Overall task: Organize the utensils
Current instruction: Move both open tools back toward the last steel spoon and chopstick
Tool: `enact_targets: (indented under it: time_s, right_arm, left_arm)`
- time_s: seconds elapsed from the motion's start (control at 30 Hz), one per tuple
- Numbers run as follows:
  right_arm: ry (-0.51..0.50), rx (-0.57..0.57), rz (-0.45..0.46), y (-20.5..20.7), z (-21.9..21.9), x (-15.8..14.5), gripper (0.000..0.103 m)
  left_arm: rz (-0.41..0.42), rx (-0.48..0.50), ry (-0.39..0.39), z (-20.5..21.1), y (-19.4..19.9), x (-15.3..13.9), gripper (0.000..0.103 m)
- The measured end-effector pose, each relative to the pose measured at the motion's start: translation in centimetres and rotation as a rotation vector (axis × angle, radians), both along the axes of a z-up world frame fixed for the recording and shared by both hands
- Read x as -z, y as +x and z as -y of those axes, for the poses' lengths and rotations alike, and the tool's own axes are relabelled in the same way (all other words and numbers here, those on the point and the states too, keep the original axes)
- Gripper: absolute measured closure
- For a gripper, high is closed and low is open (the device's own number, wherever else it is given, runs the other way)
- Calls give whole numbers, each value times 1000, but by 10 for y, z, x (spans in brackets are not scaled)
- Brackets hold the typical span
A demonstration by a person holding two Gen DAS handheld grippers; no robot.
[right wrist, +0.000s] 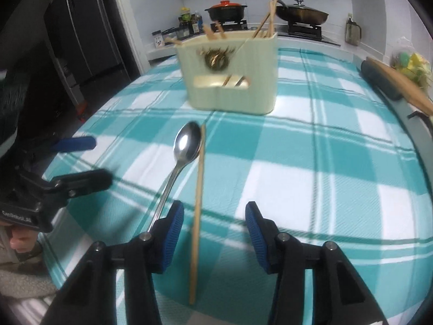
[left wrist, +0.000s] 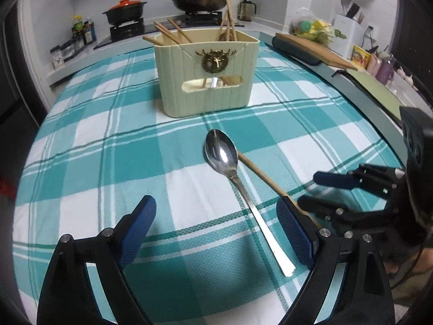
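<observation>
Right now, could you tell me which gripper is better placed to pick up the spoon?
Left. The left gripper is open with the spoon handle between its fingers; the right gripper straddles the chopstick instead.

Teal-white checked cloth point(left wrist: 81, 146) covers bench. Beyond cloth: stove point(left wrist: 127, 28) with orange-lidded pot point(left wrist: 124, 10), lidded wok point(left wrist: 200, 2) right of stove. Wooden board point(left wrist: 314, 51) at cloth's right edge, bagged fruit point(left wrist: 311, 27) behind board. Dark fridge point(right wrist: 81, 21) left of stove.
</observation>
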State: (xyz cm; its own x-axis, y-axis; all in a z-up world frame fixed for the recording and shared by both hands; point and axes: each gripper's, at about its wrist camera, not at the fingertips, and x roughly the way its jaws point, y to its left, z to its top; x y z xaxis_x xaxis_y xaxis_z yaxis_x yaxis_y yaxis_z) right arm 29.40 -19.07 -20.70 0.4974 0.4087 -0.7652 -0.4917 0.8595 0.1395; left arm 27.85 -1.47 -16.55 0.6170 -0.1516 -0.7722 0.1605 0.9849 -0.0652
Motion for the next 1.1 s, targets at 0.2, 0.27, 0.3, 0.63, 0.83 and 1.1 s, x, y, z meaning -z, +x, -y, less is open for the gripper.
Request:
enact_targets:
  time_s: [0.2,0.27,0.3,0.63,0.83,1.1]
  right_arm:
    - [-53,-66,5,4,-32,21,84]
    - [-93,-63,17,6,-38,26,96]
    - [-101,-49,16,7,-37,26,97]
    - [-118,265,3,-11,33,25,97]
    - [-92,306,40,-33,53,19,41]
    - [-161,292,28,-39,69,19,35]
  left_arm:
    - [-3,-65,-62,-18,-5,-2,12]
    - [-3,-78,-53,-22,-8,0,12]
    - [-8,-82,-50,-23,-11,3,12]
    - [-50,-99,-56,-24,-22,22,9]
    - [-44,-156,53,-31,-20,40,4]
    - [-141,-175,68,-41,-15,67,0]
